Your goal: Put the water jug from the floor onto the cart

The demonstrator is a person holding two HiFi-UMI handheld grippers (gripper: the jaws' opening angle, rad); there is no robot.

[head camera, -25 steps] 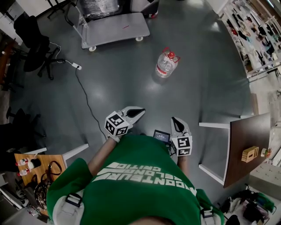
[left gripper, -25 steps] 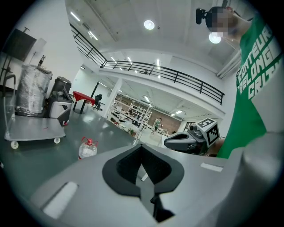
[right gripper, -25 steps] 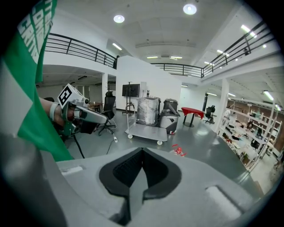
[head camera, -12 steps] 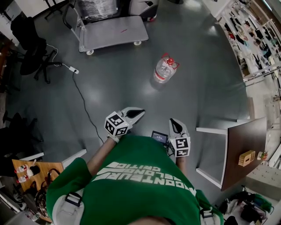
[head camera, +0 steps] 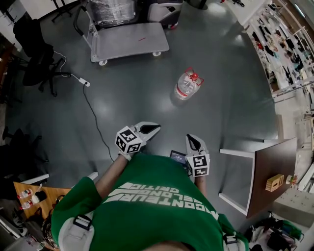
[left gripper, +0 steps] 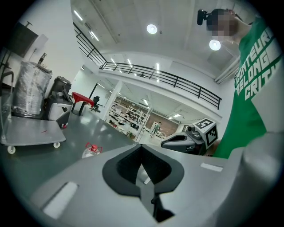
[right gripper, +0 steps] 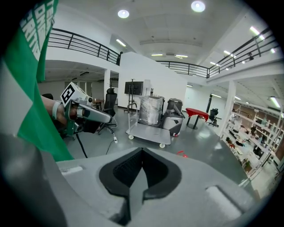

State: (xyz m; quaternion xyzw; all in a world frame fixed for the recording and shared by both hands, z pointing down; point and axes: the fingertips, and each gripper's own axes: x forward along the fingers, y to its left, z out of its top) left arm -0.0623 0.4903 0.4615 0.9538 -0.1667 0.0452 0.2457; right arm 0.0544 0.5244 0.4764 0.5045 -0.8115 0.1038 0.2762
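A clear water jug [head camera: 187, 84] with a red cap and red handle stands on the grey floor ahead of me, also seen small in the left gripper view as the jug [left gripper: 92, 150]. The grey platform cart [head camera: 128, 40] sits farther off at upper left; the right gripper view shows the cart [right gripper: 147, 133] too. My left gripper [head camera: 153, 127] and right gripper [head camera: 191, 138] are held close to my chest, well short of the jug. Both sets of jaws are shut with nothing between them.
A wrapped bundle [head camera: 111, 8] and a grey machine [head camera: 164, 11] stand behind the cart. A power strip and cable [head camera: 84, 82] lie on the floor at left, near a black chair [head camera: 33, 51]. A brown table [head camera: 270, 167] is at right.
The jug and cart have shifted slightly in the head view as I moved across the floor; the jug sits a little lower in the picture. Both grippers stay shut at my chest.
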